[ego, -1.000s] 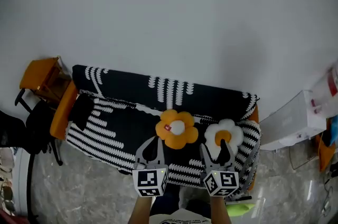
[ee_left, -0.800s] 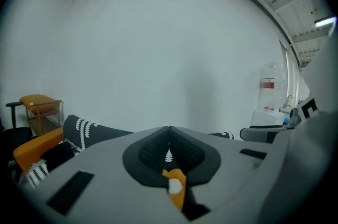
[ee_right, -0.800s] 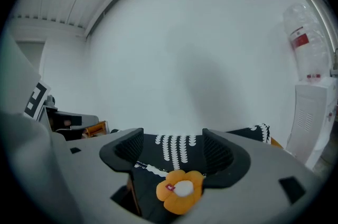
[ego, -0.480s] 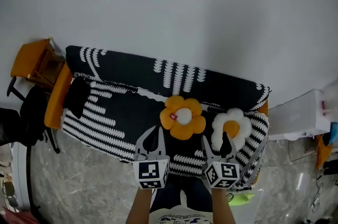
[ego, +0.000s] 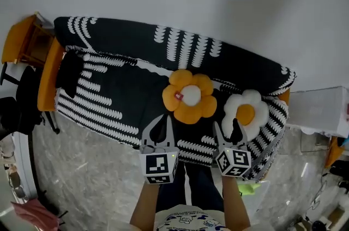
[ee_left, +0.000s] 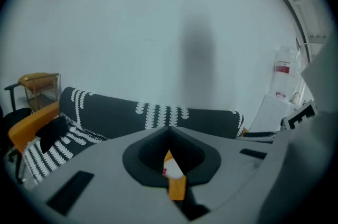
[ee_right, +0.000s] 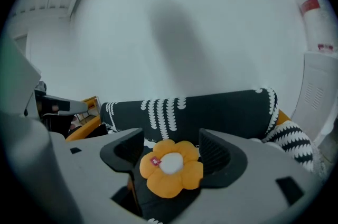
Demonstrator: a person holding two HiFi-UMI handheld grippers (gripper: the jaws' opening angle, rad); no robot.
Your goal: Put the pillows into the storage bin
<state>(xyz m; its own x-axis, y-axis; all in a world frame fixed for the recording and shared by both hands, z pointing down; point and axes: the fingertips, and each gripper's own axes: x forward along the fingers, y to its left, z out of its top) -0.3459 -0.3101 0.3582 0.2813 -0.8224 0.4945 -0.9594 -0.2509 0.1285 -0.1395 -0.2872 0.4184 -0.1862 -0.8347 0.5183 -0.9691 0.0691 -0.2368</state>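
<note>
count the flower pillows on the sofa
2: an orange flower pillow mid-seat on the sofa, and a white flower pillow to its right. None looks hidden.

The seat (ego: 109,102) left of the orange pillow (ego: 190,97) lies open — the backrest (ego: 125,42) closes the far side.

Living room, patterned sofa (ego: 120,42), marble floor (ego: 92,181)

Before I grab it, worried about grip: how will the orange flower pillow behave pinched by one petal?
The orange flower pillow looks plump and stuffed, so probably light and squashy. Its separate rounded petals suggest it would droop from one. The matte fabric likely won't slip.
</note>
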